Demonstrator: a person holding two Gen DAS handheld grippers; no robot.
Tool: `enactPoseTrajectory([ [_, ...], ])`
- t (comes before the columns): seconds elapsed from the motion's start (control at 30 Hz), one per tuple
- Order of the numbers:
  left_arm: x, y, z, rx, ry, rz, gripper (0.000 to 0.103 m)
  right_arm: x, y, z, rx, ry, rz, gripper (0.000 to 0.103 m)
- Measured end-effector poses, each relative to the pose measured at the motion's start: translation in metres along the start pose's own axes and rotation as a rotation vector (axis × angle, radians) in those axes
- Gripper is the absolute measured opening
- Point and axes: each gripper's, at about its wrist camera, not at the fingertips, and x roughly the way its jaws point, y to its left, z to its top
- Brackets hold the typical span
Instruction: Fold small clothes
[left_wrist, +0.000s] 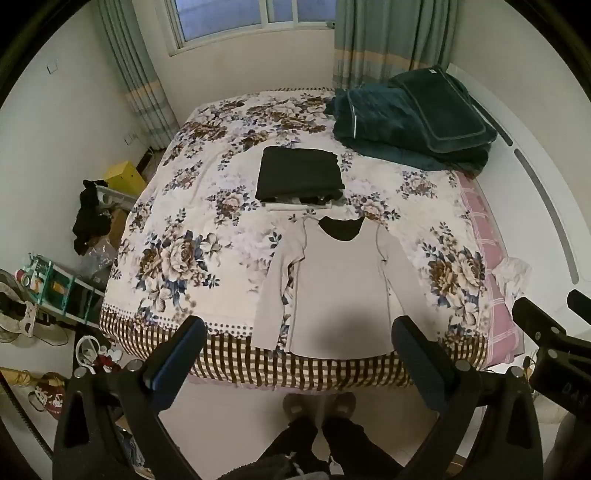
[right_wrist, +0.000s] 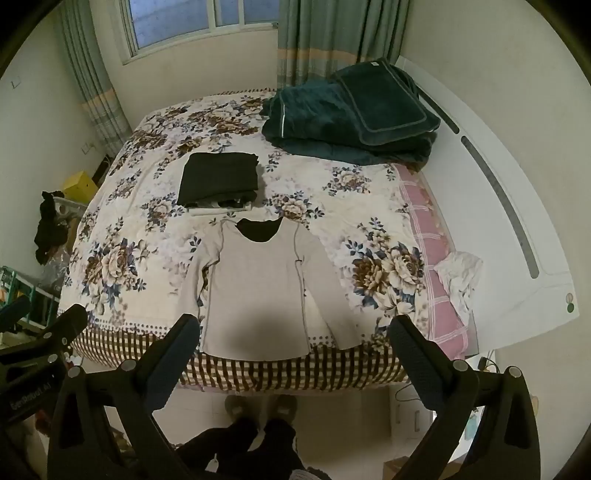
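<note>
L gripper (left_wrist: 295, 345) & R gripper (right_wrist: 293, 341) both spread wide, holding nothing, hovering above bed edge. Pale long-sleeve top (left_wrist: 341, 284) at 12 o'clock, flat: looks light, limp, thin knit. Best pinch at sleeve cuffs or shoulders.

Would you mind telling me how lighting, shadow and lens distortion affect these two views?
Left wrist view: dim, strong fisheye bowing of the bed, a dark shadow across the hem of the beige shirt. Right wrist view: the same shadow on the shirt, curved headboard, black vignette corners; window pale blue, without glare.
</note>
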Motion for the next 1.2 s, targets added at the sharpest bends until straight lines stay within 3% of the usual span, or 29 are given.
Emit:
enactPoseTrajectory([
  [1.2, -0.019, 0.010, 0.010, -0.022, -0.054, -0.022, 0.103, -0.015, 0.007, 0.012, -0.018, -0.004, 0.013, 0.103],
])
